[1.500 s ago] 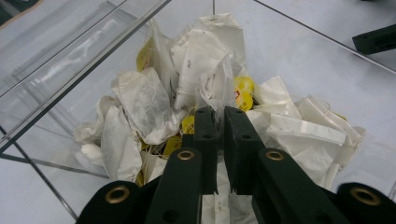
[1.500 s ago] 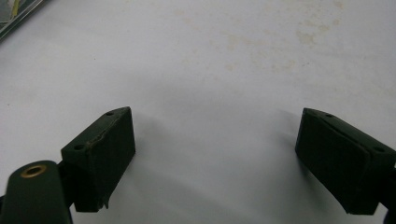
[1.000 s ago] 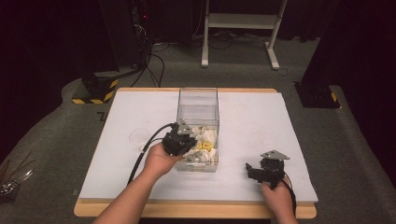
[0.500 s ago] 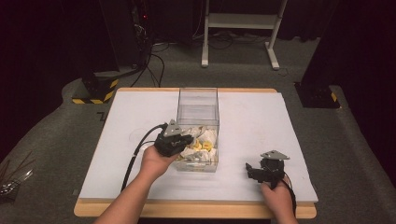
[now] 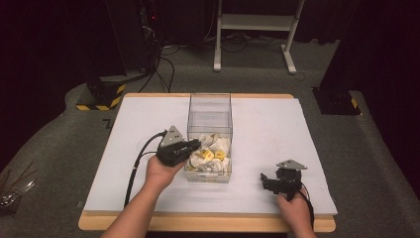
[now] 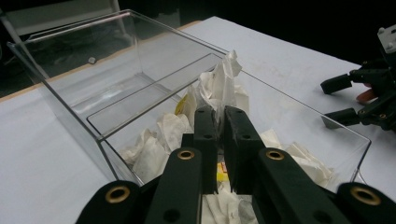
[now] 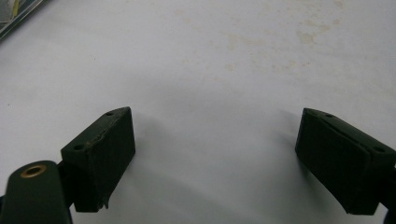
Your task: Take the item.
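At the centre of the high view we see one clear box (image 5: 210,130) on the white table (image 5: 277,134), its near end heaped with crumpled white wrappers (image 5: 205,158) and two yellow pieces (image 5: 213,155). Our left gripper (image 6: 216,122) reaches over the box's left wall, jaws pinched on a wrapper (image 6: 223,79). Our right gripper (image 5: 265,179), lower right, rests on the table with jaws wide apart and empty.

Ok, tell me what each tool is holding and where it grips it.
The left tool is shut on a white tea bag, pinching its lower edge over the clear box. The right tool is open and holds nothing.
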`<state>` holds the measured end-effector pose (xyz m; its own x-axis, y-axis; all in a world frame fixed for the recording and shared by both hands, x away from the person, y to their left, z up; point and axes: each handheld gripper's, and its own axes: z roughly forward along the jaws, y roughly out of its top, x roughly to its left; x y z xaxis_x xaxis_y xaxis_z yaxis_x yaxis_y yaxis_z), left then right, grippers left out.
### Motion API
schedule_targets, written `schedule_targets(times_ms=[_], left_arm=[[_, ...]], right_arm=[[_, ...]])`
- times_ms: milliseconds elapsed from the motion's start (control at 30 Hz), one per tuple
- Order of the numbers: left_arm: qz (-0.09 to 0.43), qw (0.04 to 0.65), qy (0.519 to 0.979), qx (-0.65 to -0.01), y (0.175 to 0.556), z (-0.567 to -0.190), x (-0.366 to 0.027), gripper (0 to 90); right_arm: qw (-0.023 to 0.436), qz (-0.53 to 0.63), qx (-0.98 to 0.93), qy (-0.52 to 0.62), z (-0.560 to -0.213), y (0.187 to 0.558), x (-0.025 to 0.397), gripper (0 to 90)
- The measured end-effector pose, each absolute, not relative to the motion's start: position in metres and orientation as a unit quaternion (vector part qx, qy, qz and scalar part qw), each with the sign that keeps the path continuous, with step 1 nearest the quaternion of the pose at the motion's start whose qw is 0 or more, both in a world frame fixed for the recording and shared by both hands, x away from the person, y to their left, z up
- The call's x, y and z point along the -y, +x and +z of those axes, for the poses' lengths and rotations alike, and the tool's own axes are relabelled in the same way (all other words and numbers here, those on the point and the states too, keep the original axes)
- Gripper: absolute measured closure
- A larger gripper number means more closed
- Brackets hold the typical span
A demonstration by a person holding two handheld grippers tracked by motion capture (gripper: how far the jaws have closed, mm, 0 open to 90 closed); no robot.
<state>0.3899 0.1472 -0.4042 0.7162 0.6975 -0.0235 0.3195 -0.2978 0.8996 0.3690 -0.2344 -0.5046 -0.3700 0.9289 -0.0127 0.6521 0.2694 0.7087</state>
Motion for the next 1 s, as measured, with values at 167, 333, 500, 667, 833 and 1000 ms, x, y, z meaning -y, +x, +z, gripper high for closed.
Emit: schedule_targets(times_ms=[167,333,500,667,833,1000], left_arm=[[0.198,0.500,0.775,-0.331,0.391,-0.404,-0.150,84.2],[0.209,0.501,0.769,-0.339,0.389,-0.401,-0.152,85.1],[0.214,0.512,0.755,-0.348,0.386,-0.397,-0.154,85.7],[0.218,0.530,0.741,-0.350,0.381,-0.393,-0.155,85.6],[0.223,0.549,0.729,-0.343,0.377,-0.391,-0.158,85.6],[0.223,0.563,0.721,-0.338,0.377,-0.390,-0.162,85.6]], right_arm=[[0.220,0.314,-0.766,0.516,-0.505,0.369,0.234,11.9],[0.220,0.314,-0.765,0.517,-0.505,0.369,0.234,11.9],[0.219,0.314,-0.765,0.517,-0.505,0.369,0.234,11.7],[0.219,0.313,-0.766,0.517,-0.505,0.369,0.234,11.6],[0.220,0.313,-0.766,0.517,-0.505,0.369,0.234,11.6],[0.219,0.313,-0.766,0.517,-0.505,0.369,0.234,11.4]])
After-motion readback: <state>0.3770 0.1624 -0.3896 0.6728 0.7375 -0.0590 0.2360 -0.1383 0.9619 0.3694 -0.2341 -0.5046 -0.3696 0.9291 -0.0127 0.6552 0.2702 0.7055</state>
